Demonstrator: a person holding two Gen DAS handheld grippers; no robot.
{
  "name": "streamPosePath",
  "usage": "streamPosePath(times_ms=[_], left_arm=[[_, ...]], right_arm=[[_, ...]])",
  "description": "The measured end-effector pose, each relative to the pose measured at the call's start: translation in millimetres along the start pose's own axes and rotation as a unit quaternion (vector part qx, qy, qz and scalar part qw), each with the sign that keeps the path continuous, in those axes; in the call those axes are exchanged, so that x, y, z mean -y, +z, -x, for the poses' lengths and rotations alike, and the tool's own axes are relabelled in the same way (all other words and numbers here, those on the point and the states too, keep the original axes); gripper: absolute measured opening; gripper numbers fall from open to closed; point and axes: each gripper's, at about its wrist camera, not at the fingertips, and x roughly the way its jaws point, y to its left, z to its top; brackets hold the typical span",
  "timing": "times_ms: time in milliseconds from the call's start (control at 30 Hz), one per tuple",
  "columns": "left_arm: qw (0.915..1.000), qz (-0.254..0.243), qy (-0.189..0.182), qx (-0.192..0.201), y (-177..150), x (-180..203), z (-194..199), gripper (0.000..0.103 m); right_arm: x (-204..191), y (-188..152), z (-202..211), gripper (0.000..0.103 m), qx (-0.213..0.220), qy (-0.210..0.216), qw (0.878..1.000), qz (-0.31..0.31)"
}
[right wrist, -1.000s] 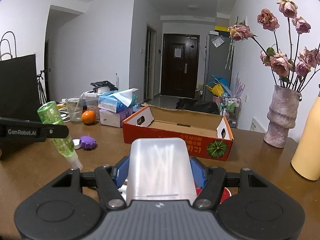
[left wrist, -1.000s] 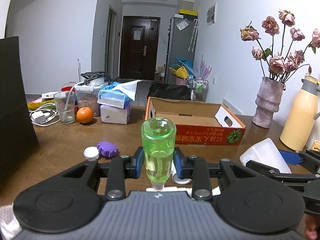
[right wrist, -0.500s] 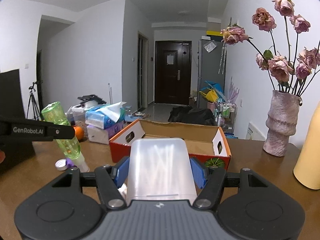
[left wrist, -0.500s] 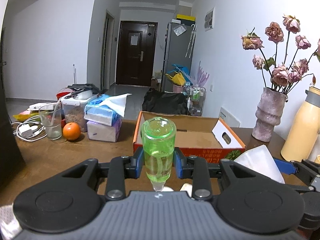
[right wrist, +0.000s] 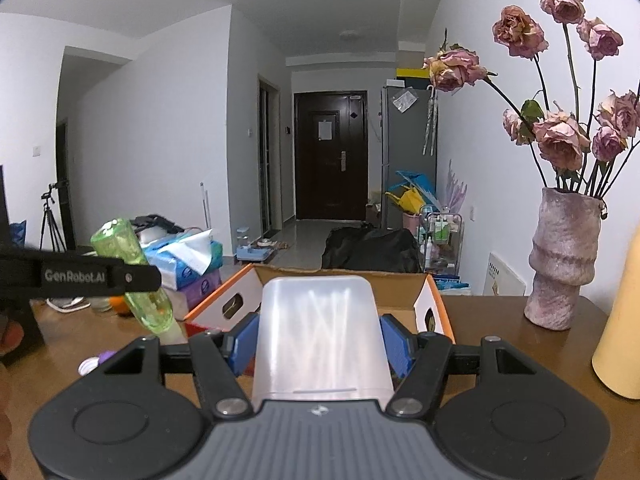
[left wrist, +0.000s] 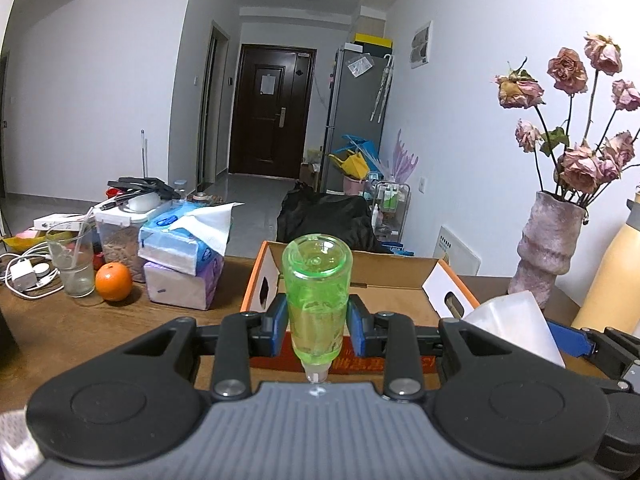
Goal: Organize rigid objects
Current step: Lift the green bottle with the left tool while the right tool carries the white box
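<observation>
Green translucent bottle (left wrist: 317,300) pinched by left gripper (left wrist: 317,330); frosted box (right wrist: 320,336) clamped by right gripper (right wrist: 320,344).

At the left edge of the right wrist view, the black side of the left gripper (right wrist: 96,276) carries the white brand name "GenRobot.AI". In the left wrist view, low in the middle of the frame, the red front of the cardboard box (left wrist: 360,364) on the table bears a row of pale characters, too cut off by the jaws to read. No other lettering is legible.
</observation>
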Motion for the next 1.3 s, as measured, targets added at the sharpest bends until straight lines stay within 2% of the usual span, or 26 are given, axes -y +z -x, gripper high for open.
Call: streamPosePath(times_ms=[633, 1300], left_arm=[[0.9998, -0.013, 0.014, 0.003, 21, 10, -73, 0.032], [0.9984, -0.033, 0.045, -0.010, 30, 9, -162, 0.032]], right_arm=[[13, 26, -72, 0.064, 0.002, -0.001, 1.000, 0.005], [29, 32, -148, 0.064, -0.032, -0.021, 0.999, 0.014]])
